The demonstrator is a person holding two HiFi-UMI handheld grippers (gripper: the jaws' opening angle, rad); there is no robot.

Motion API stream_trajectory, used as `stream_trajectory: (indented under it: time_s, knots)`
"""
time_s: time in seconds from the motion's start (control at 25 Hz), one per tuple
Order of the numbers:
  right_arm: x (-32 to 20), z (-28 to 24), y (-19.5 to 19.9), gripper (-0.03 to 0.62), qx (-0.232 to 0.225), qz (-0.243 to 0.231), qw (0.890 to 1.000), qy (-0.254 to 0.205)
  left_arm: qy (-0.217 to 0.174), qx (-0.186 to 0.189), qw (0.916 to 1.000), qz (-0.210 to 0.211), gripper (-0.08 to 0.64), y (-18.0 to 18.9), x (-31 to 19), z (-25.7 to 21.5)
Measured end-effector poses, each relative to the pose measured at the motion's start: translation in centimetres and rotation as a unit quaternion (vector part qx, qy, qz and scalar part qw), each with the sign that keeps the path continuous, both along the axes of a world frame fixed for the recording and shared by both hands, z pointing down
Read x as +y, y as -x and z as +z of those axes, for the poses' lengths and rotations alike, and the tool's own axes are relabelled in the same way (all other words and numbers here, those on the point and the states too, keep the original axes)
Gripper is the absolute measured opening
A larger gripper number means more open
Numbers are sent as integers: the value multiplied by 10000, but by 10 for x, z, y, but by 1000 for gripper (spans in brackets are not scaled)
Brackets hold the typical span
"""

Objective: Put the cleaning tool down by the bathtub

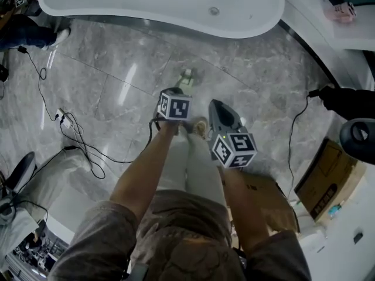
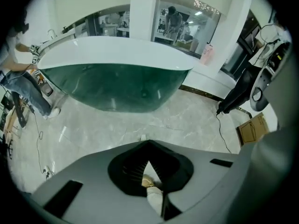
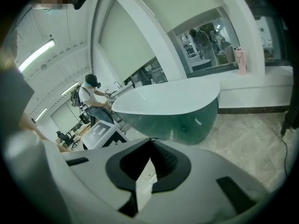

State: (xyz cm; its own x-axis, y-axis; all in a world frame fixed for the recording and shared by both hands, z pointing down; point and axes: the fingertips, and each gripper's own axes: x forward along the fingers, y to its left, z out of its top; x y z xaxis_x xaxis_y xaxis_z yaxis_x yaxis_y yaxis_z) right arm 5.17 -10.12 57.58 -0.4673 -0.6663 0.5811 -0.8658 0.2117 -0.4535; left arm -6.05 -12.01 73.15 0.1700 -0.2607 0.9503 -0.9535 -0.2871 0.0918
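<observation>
The white bathtub (image 1: pixel 158 4) fills the top of the head view, and its green glassy side (image 2: pixel 117 85) (image 3: pixel 173 111) faces both gripper views. A small pale green and white cleaning tool (image 1: pixel 187 81) lies on the marble floor between the tub and my left gripper (image 1: pixel 174 95). That gripper hangs just short of the tool, shut, with nothing between its jaws (image 2: pixel 148 141). A pale bit of something (image 2: pixel 142 137) shows on the floor just past its tips. My right gripper (image 1: pixel 217 105) (image 3: pixel 150 140) is beside it to the right, also shut and holding nothing.
Black cables and a plug strip (image 1: pixel 76 136) trail over the floor at left. A cardboard box (image 1: pixel 325 177) and a black machine (image 1: pixel 351 101) stand at right. A pink bottle (image 1: pixel 343 10) sits on the white ledge. Someone's shoe (image 1: pixel 58 35) is near the tub's left end.
</observation>
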Motion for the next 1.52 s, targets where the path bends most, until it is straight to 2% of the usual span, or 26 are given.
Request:
stream_trajectory:
  time_s: [0.24,0.56,0.84,1.0,1.2,1.52]
  knots:
    - [13,-53,4,0,-27,14,10000,-56,-242,332,9988,-267,5,-4,5,-87]
    - [30,-113,11,0,-217,35,9997,-81,-665,668,9950,-335,5,2,23,-186]
    - [44,-160,23,0,-324,-244,9991,-116,-1129,865,9898,-98,5,1,33,-262]
    - [44,-193,27,0,-373,-385,9981,-315,-1514,1007,9832,159,5,-3,32,-314]
    - [46,-234,28,0,-506,-582,9952,-607,-2040,1222,9702,468,5,-10,28,-377]
    - [47,-307,33,0,-608,-885,9850,-1354,-2848,1527,9424,869,5,-11,31,-462]
